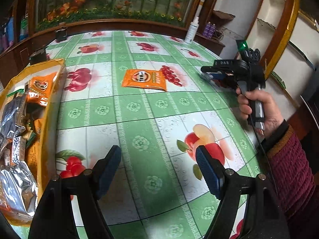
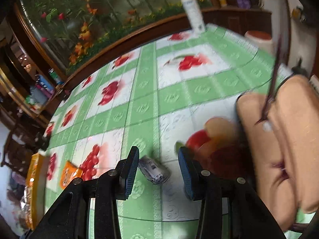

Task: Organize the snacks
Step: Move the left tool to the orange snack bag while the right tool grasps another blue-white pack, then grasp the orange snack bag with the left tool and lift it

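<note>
A flat, glossy orange packet [image 1: 145,79] lies mid-worktop [image 1: 139,119], on slick green-checked fruit-print oilcloth; a crinkly silver wrapper [image 2: 154,170], blurred, perhaps candy, sits between the spread right claw [image 2: 158,174]; left claw [image 1: 158,171] spread; yellow bag [image 1: 42,119] at left holds foil snacks.

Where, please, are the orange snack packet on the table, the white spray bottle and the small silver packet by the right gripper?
orange snack packet [image 1: 145,79], left wrist view, centre of its face.
white spray bottle [image 1: 191,31], left wrist view, its body.
small silver packet [image 2: 154,170], right wrist view, its middle.
</note>
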{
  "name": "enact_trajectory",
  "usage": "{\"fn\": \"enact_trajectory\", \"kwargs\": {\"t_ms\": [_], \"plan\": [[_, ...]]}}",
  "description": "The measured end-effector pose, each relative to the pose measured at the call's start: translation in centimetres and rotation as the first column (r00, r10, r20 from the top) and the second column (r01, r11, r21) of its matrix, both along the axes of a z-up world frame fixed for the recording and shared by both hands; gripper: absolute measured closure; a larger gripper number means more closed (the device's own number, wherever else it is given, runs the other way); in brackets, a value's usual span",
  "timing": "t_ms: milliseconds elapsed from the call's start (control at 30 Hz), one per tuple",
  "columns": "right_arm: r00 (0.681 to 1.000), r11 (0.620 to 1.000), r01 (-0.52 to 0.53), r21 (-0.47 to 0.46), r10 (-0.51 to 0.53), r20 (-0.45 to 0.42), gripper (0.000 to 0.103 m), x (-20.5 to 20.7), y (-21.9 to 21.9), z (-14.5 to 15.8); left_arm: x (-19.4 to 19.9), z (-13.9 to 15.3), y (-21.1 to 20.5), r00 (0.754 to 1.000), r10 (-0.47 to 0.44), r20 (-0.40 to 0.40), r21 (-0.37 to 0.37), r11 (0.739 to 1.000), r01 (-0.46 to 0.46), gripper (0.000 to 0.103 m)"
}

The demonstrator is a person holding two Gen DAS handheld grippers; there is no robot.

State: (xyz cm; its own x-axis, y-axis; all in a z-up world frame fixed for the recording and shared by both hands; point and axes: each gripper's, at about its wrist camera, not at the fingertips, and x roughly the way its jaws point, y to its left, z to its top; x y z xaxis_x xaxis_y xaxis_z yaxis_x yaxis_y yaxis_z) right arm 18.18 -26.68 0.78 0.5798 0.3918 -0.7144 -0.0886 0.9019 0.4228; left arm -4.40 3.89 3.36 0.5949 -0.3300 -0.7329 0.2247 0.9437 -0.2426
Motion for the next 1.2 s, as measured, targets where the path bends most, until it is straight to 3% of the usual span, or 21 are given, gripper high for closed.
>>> {"fn": "enact_trajectory", "kwargs": {"t_ms": [233, 433, 500, 533, 700, 800, 900, 1067, 1133, 1200], "plan": [[0.994, 0.973, -0.107, -0.205, 0.110, 0.001, 0.060, -1.1, 4.3, 0.4, 1.4, 0.4, 1.6, 0.999, 0.043, -0.019, -0.037, 0.998, -0.044, 0.027], [0.984, 0.955, -0.174, -0.240, 0.178, -0.004, 0.060, -2.2, 5.0, 0.2, 2.5, 1.3, 1.1, 0.999, 0.032, -0.030, -0.041, 0.999, -0.033, 0.027], [0.984, 0.946, -0.174, -0.274, 0.179, -0.007, 0.077, -2.4, 5.6, 0.2, 3.1, 1.5, 0.8, 0.999, 0.030, -0.038, -0.043, 0.999, -0.031, 0.027], [0.985, 0.945, -0.171, -0.278, 0.175, -0.012, 0.083, -2.4, 5.7, 0.2, 3.6, 1.6, 0.6, 0.998, 0.031, -0.046, -0.047, 0.998, -0.033, 0.027], [0.991, 0.963, -0.125, -0.240, 0.132, 0.015, 0.083, -2.6, 5.4, 0.9, 7.8, 1.8, -0.2, 0.993, 0.072, -0.092, -0.047, 0.996, -0.076, 0.018], [0.994, 0.976, -0.096, -0.194, 0.104, 0.031, 0.083, -2.5, 4.5, 1.3, 11.4, 1.0, -0.8, 0.985, 0.106, -0.139, -0.048, 0.992, -0.114, 0.017], [0.995, 0.981, -0.086, -0.177, 0.092, 0.030, 0.083, -2.4, 4.2, 1.3, 15.1, -0.2, -1.4, 0.968, 0.155, -0.196, 0.002, 0.987, -0.158, 0.017], [0.995, 0.984, -0.088, -0.156, 0.094, 0.036, 0.083, -2.4, 4.3, 1.6, 19.6, -1.1, -2.3, 0.959, 0.191, -0.208, -0.024, 0.980, -0.200, 0.017], [0.995, 0.985, -0.086, -0.147, 0.093, 0.038, 0.083, -2.4, 4.2, 1.6, 21.0, -1.1, -3.5, 0.966, 0.202, -0.162, 0.040, 0.979, -0.198, 0.017], [0.996, 0.987, -0.081, -0.139, 0.087, 0.033, 0.083, -2.3, 3.9, 1.5, 22.2, -1.8, -4.5, 0.968, 0.189, -0.167, 0.108, 0.979, -0.172, 0.017]]}}
